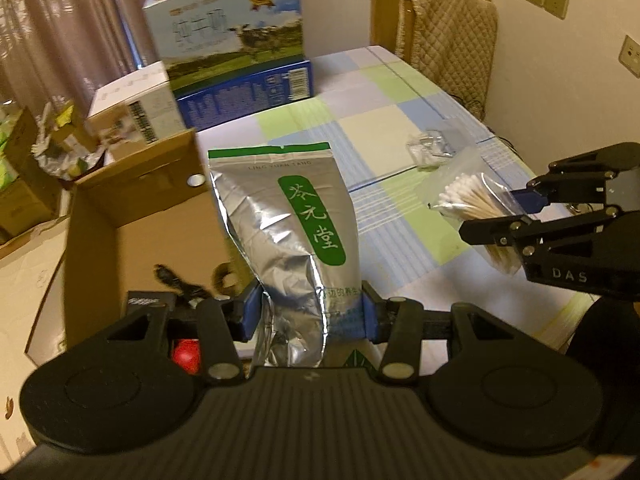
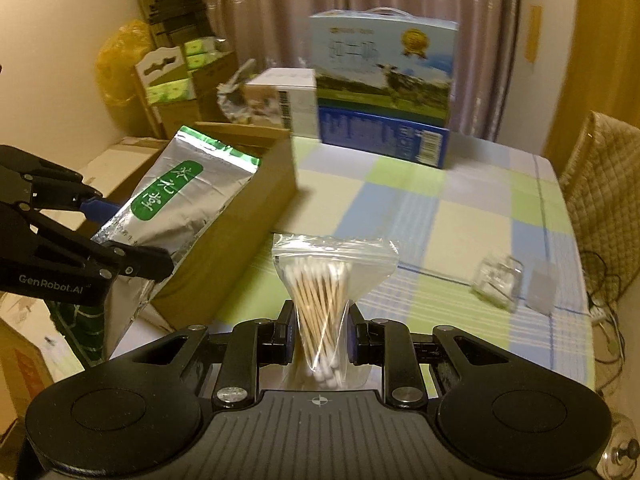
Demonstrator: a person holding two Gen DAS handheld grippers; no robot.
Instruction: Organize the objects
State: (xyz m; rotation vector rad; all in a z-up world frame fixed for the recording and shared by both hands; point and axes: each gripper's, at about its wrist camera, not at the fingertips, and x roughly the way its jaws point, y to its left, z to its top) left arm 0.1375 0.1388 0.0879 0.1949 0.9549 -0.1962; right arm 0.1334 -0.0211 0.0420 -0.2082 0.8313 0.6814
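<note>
A silver foil pouch (image 1: 280, 232) with a green label stands upright in my left gripper (image 1: 306, 314), whose blue pads are shut on its lower part. The pouch hangs by the edge of an open cardboard box (image 1: 140, 216). My right gripper (image 2: 319, 338) is shut on a clear zip bag of cotton swabs (image 2: 320, 300), held above the checked tablecloth (image 2: 460, 220). Each gripper shows in the other's view: the right gripper (image 1: 516, 212) with the cotton swab bag (image 1: 472, 204), and the left gripper (image 2: 112, 236) with the pouch (image 2: 172, 208) tilted over the box (image 2: 240, 216).
A blue milk carton (image 1: 236, 48) and a white box (image 1: 140, 104) stand at the table's far end. A small glass jar (image 2: 498, 282) and a lid (image 2: 541, 288) lie on the cloth to the right. A padded chair (image 1: 452, 44) stands beyond the table. The box holds a red object (image 1: 186, 354).
</note>
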